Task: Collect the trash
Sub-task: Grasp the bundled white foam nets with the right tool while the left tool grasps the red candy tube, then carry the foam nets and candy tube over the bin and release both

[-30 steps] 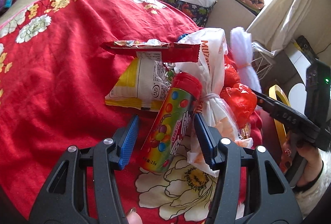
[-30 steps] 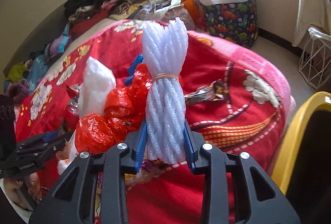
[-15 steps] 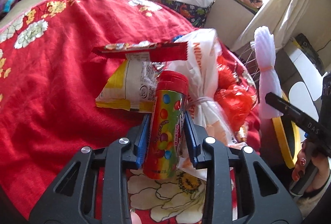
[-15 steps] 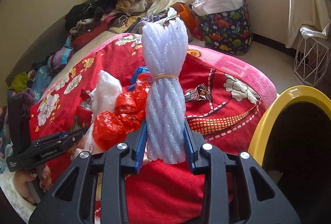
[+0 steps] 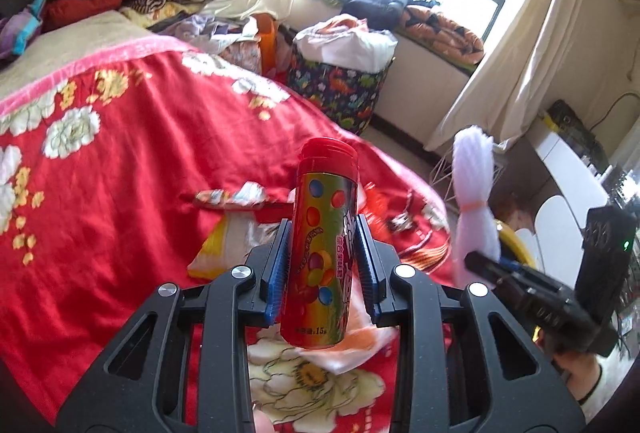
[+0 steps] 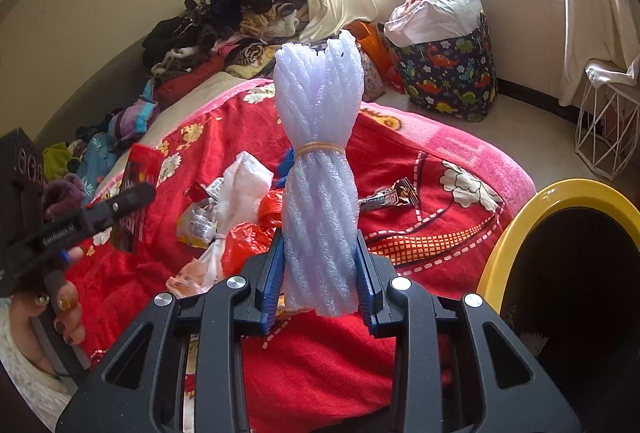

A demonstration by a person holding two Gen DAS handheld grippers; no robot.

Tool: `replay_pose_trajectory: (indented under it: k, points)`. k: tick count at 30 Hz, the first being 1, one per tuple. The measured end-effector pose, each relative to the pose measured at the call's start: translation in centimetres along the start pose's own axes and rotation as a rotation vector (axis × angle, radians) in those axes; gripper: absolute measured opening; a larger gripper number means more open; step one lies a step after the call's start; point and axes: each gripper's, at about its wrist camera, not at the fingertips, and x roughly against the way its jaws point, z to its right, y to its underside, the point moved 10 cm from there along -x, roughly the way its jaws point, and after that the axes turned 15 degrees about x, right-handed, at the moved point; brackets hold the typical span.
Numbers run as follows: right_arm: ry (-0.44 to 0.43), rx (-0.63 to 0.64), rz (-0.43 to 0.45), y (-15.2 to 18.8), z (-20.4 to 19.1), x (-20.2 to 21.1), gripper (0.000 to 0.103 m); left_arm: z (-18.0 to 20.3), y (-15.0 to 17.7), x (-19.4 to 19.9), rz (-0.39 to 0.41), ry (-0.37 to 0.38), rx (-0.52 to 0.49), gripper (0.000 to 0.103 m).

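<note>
Left wrist view: left gripper (image 5: 322, 265) is clamping a candy tube (image 5: 322, 253), upright, red cap up, above the bed (image 5: 120, 173).

Right wrist view: right gripper (image 6: 319, 273) is pinching a foam bundle (image 6: 319, 173), standing vertical; only here the yellow bin (image 6: 560, 201) is showing its dark opening.

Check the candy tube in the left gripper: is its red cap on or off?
On. The red cap sits closed atop the candy tube, which stands upright, clamped in the left gripper.
</note>
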Motion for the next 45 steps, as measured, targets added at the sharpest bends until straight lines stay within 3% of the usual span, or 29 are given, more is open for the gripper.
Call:
replay_pose_trajectory:
  k: [15,45]
  points:
    - [0.022,0.0,0.056,0.0,0.9,3.2,0.031,5.8,-0.5,0.1,0.032,0.062,-0.061,0.024]
    - [0.131,-0.083,0.102,2.9,6.9,9.4,0.031,16.8,3.6,-2.9,-0.023,0.168,-0.2,0.024]
